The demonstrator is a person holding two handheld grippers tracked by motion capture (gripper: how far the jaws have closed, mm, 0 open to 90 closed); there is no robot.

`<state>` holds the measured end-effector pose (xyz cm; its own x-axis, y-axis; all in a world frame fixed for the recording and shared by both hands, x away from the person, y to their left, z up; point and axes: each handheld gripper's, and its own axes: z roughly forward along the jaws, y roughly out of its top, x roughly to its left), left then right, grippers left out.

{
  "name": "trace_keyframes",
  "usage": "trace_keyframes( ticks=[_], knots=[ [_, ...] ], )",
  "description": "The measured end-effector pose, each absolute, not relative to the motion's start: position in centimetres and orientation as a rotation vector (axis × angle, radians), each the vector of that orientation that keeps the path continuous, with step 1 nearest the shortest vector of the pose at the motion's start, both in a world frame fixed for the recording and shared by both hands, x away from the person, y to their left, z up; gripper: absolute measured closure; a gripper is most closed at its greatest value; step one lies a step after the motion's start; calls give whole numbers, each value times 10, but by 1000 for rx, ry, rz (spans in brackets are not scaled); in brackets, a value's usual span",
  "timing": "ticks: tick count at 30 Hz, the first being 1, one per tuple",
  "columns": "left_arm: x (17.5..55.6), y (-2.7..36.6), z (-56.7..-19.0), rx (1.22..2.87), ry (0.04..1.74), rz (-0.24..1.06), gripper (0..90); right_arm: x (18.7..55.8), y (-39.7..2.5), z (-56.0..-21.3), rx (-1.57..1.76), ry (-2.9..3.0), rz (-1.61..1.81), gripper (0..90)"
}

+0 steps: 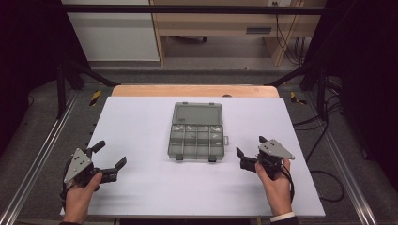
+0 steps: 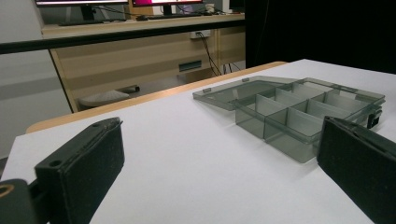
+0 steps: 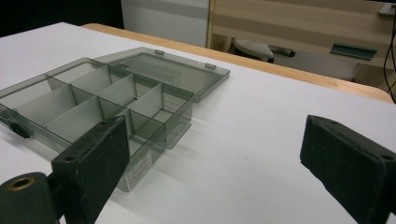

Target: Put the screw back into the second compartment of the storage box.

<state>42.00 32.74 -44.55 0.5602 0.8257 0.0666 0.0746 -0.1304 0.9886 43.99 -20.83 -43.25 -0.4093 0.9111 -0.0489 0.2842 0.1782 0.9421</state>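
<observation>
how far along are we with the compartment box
Done: the compartment box lies open, its lid flat on the table. In hand: nothing; the left gripper and right gripper sit either side, jaws open, apart from the box. Left: any handling of the box; the compartments look empty.

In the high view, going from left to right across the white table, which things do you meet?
Left claw → open grey compartment box → right claw, all over the white table.
</observation>
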Motion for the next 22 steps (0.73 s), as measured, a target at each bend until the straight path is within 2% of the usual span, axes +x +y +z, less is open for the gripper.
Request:
trace_keyframes(
  ticks=[10, 22],
  knots=[
    [419, 330, -445, 1581, 787, 783, 7, 428, -236, -446, 1077, 1744, 1281, 98],
    [418, 334, -443, 1547, 799, 788, 7, 423, -250, -460, 1021, 1701, 1350, 53]
  ],
)
